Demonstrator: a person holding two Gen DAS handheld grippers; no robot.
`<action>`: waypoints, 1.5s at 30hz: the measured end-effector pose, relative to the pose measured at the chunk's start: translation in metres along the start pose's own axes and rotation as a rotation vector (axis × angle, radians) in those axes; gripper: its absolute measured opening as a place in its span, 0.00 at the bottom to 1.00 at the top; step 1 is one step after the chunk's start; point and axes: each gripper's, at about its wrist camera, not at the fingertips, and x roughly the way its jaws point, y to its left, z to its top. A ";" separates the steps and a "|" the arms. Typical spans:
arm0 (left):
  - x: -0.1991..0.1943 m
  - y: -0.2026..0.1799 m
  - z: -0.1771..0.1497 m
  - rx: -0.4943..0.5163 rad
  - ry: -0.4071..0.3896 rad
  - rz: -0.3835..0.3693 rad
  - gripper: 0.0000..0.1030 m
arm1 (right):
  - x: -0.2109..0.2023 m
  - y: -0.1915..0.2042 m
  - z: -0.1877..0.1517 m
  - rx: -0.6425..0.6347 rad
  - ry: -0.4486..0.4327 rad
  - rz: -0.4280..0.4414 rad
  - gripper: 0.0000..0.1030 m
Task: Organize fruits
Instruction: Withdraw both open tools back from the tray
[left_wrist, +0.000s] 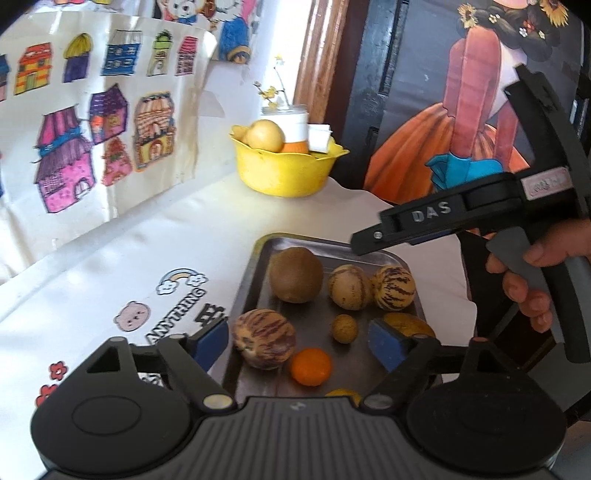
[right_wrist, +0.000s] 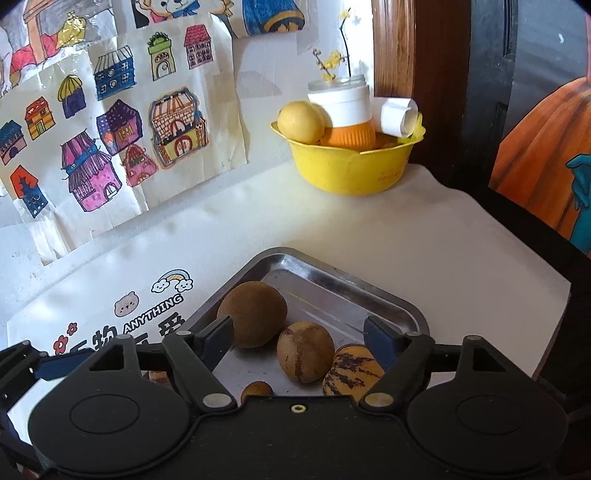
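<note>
On the metal tray (left_wrist: 400, 266) the fruits lie loose, the big striped melon (left_wrist: 263, 338) sitting just inside the left gripper (left_wrist: 300, 343)'s spread, empty fingers and nearest them, while the right gripper (right_wrist: 298, 341), also spread and empty, hovers above the brown kiwi (right_wrist: 255, 314)

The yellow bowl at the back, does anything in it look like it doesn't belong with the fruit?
Yes. The yellow bowl holds a round yellow fruit, but also a white-and-orange container and a white paper roll, neither of them fruit. The other fruits lie loose on the metal tray; nothing looks spilled or damaged.
</note>
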 end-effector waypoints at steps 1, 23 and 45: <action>-0.002 0.002 -0.001 -0.006 -0.003 0.007 0.88 | -0.003 0.001 -0.001 0.000 -0.006 -0.004 0.80; -0.051 0.032 -0.020 -0.182 -0.105 0.144 1.00 | -0.058 0.034 -0.060 -0.032 -0.202 -0.107 0.95; -0.081 0.039 -0.042 -0.217 -0.185 0.221 1.00 | -0.078 0.049 -0.102 -0.025 -0.314 -0.132 0.99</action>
